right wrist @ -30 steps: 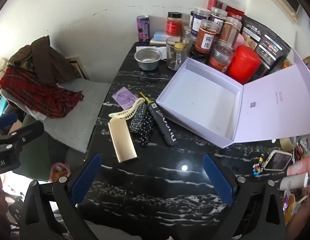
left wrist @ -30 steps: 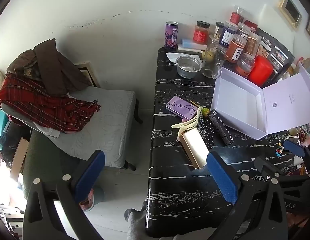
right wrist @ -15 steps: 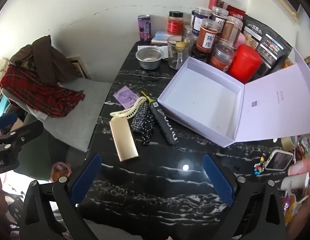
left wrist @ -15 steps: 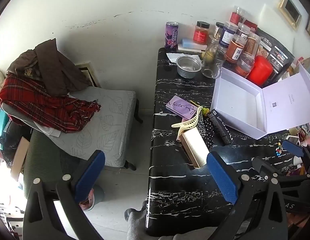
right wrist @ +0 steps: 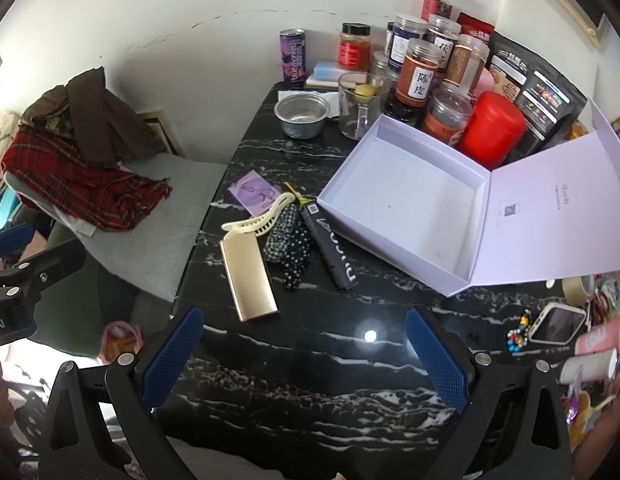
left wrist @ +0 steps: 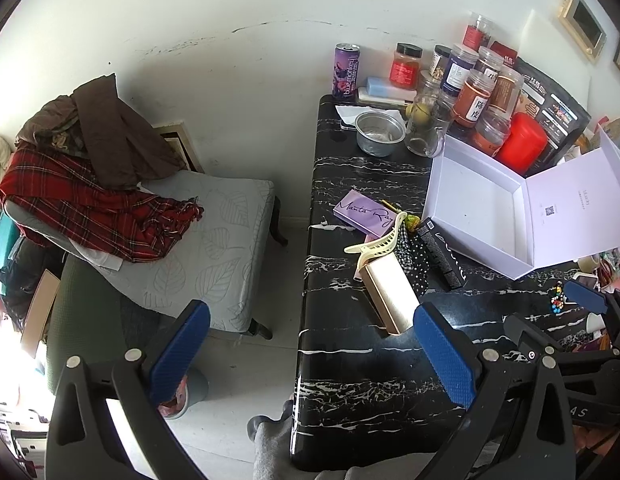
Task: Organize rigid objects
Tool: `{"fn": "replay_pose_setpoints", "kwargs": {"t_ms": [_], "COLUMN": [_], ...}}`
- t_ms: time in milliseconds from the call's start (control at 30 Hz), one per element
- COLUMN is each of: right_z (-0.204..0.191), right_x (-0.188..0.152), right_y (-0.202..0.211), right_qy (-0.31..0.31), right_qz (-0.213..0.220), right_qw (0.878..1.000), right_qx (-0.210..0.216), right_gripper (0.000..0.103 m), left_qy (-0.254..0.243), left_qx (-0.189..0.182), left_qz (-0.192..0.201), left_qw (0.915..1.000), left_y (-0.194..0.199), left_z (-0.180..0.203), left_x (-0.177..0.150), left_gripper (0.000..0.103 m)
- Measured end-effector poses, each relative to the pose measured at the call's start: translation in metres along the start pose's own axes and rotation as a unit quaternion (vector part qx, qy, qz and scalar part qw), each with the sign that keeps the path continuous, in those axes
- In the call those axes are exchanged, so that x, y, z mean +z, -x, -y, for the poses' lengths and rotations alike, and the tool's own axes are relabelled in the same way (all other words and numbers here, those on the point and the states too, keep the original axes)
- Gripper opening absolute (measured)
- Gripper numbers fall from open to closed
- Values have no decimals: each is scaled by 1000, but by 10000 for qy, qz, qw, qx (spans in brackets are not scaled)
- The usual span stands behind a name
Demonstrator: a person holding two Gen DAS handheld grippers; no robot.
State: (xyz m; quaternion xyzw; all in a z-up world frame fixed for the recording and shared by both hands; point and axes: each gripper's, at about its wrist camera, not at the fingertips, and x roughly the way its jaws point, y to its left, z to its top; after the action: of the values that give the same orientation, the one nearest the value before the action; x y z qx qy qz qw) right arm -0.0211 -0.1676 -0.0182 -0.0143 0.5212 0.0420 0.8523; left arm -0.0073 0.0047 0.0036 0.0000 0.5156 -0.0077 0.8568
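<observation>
An open lavender box lies on the black marble table, its lid folded back to the right; the same box shows in the left wrist view. Left of it sits a cluster: a gold case, a cream hair clip, a dotted black cloth item, a long black box and a purple palette. My right gripper hangs open over the table's near part. My left gripper is open above the table's left edge, near the gold case.
Jars, a red canister, a steel bowl, a glass mug and a purple can crowd the far end. A phone, beads and tape lie right. A cushioned seat with plaid cloth stands left.
Both grippers have drifted slightly; the view of the table shifts a little. Nothing on the table has moved, and both grippers stay open.
</observation>
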Motion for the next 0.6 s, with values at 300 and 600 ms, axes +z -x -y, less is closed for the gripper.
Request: {"fn": "replay_pose_setpoints", "kwargs": {"t_ms": [300,600], "right_z": [2,3], "right_x": [0,-1], "right_y": [0,-2], "right_qy": [-28,-46], "right_qz": [-15,-39], "right_qw": [10000,10000], "right_qx": [-15,-13], "right_gripper": [103,103], "left_qy": [-11,-12], "left_qx": [-3,-7], "left_qz": [-8,-21], "left_qw": [10000,10000], "left_y": [0,-1], "left_z": [2,3], "left_x": [-1,-1], "left_gripper": [103,103]}}
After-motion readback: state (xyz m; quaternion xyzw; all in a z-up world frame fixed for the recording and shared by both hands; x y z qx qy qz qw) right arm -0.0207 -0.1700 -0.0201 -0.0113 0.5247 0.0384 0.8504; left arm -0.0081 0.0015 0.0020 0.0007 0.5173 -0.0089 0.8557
